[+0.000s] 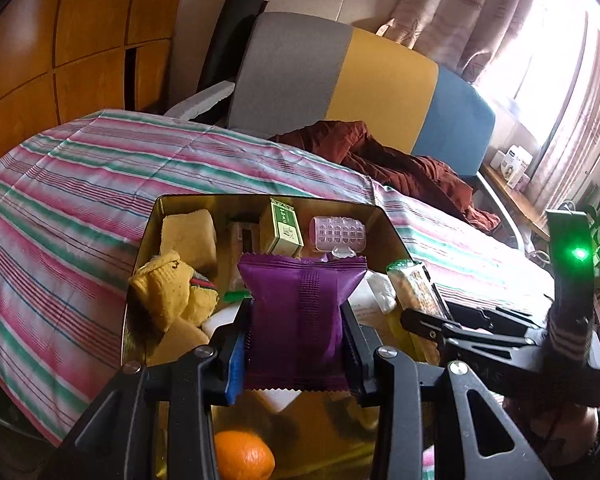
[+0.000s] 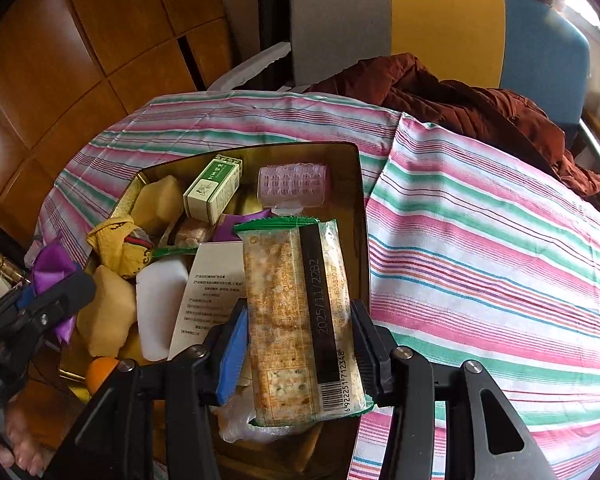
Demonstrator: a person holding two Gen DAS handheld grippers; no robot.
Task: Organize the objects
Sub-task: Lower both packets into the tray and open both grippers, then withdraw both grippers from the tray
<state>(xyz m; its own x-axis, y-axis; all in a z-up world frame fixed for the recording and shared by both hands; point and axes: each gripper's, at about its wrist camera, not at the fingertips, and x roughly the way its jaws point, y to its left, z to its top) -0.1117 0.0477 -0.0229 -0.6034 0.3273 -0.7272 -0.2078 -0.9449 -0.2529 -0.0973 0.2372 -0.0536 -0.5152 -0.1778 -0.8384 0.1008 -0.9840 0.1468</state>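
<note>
A: Purple packet [image 1: 300, 312] — where?
B: Pinched upright in left gripper [image 1: 296, 344], above gold tin [image 1: 140, 248].
A: Cracker pack [image 2: 300, 320]?
B: Clamped lengthwise in right gripper [image 2: 300, 340], over tin's right edge.
A: Inside tin?
B: Green box [image 2: 212, 188], pink roller [image 2: 292, 182], yellow cloth [image 1: 168, 292], orange [image 1: 242, 456]. Underneath, striped bedsheet [image 2: 480, 240].

The purple packet [image 1: 300, 312] hides the middle of the gold tin [image 1: 172, 204]. The orange [image 1: 242, 456] is cut off by the bottom edge. Small boxes [image 1: 514, 164] by the window are too blurred to read. The printed sheet [image 2: 210, 292] is partly covered by the cracker packet [image 2: 300, 320].
</note>
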